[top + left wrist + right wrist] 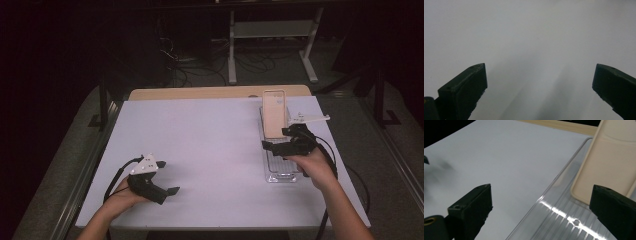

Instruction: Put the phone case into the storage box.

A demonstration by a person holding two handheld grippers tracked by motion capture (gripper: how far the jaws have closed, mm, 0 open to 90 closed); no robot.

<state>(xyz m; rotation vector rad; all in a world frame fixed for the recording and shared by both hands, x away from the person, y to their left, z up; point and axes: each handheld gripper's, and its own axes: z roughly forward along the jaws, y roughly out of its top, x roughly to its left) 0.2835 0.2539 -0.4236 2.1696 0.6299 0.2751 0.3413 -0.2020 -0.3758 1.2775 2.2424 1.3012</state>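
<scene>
The beige phone case leans in the clear tray at the counter's far right. My right gripper, fingers spread, hovers beside it; I'd centre both fingers around its edges before closing. Left gripper idles, spread.

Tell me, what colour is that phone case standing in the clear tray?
The phone case is pale beige; the right gripper view shows it best.
</scene>
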